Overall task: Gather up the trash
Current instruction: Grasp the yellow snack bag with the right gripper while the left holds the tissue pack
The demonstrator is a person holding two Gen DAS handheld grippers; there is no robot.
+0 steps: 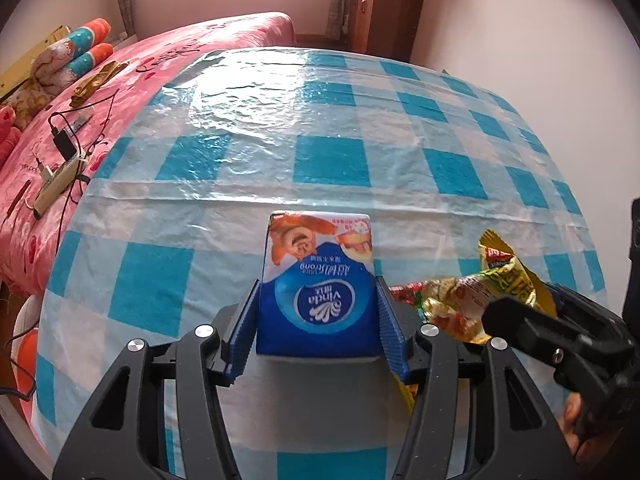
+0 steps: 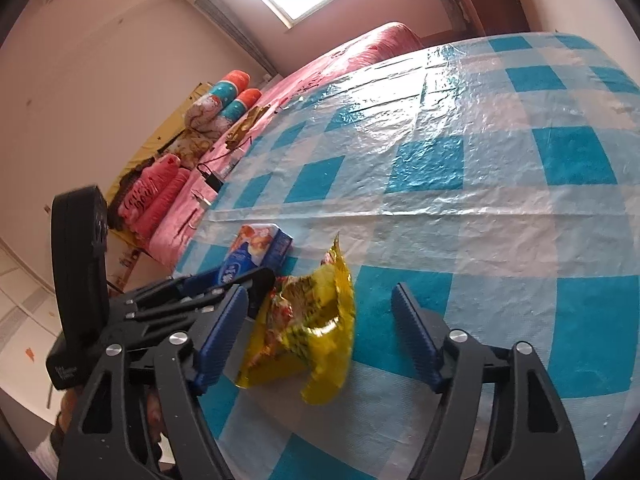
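A blue tissue pack [image 1: 318, 300] lies on the blue and white checked table cloth [image 1: 332, 164]. My left gripper [image 1: 318, 282] is shut on it, one blue pad against each side. The same tissue pack [image 2: 258, 250] shows in the right wrist view, at the tip of the left gripper [image 2: 232, 276]. Just right of it lies a crumpled yellow snack wrapper [image 1: 484, 292]. My right gripper [image 2: 320, 292] is open around this wrapper [image 2: 312, 320]. The wrapper sits close to the left pad [image 2: 222, 336], and a wide gap separates it from the right pad [image 2: 416, 332].
A bed with a pink cover [image 1: 132, 76] runs along the table's left edge, carrying pillows [image 1: 80, 50], a power strip [image 1: 56, 184] and cables. A wooden cabinet [image 1: 384, 4] stands at the back. A person's hand [image 1: 572, 416] holds the right gripper.
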